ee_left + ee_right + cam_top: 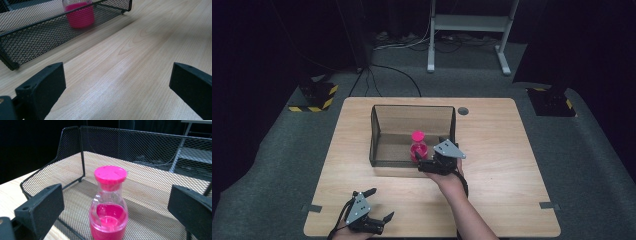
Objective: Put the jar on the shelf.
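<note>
The left gripper (379,205) sits nearest the high camera, at the table's (502,150) near edge, jaws spread wide with nothing between them. In its own view the bare wood lies between its jaws, and the mesh tray (37,37) stands farther off with the bottle (80,15) inside.

The right gripper (424,162) is at the tray's (412,112) open front (the low lip side), its jaws apart on either side of the bottle (418,147) without touching it. The bottle (108,205) stands upright on the tray floor (150,195) near the front right, pink cap (110,174) on, pink liquid in its lower part.
</note>
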Demonstrator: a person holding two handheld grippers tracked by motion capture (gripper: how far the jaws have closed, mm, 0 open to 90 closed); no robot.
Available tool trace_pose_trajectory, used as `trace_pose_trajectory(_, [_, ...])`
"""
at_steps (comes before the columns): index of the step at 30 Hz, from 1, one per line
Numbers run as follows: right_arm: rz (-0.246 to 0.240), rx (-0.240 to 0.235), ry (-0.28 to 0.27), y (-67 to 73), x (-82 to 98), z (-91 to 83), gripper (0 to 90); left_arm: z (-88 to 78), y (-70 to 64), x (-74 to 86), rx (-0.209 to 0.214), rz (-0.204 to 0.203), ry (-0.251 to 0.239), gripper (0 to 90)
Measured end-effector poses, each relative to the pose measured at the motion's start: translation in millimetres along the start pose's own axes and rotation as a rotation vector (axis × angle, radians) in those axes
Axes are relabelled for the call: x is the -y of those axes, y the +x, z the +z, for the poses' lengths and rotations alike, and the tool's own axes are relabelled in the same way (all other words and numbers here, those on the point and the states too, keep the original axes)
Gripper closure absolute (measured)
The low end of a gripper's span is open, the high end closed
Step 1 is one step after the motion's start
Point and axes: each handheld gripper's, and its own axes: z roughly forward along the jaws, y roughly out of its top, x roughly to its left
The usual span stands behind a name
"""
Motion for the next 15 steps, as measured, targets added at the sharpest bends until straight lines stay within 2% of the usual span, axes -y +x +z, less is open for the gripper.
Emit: trace_pose_trajectory(15, [-0.031, 0.025, 0.006, -17.7, 19.6, -58.6, 0.2, 0.7, -1.4, -0.3, -0.006, 0.01, 0.006, 1.0])
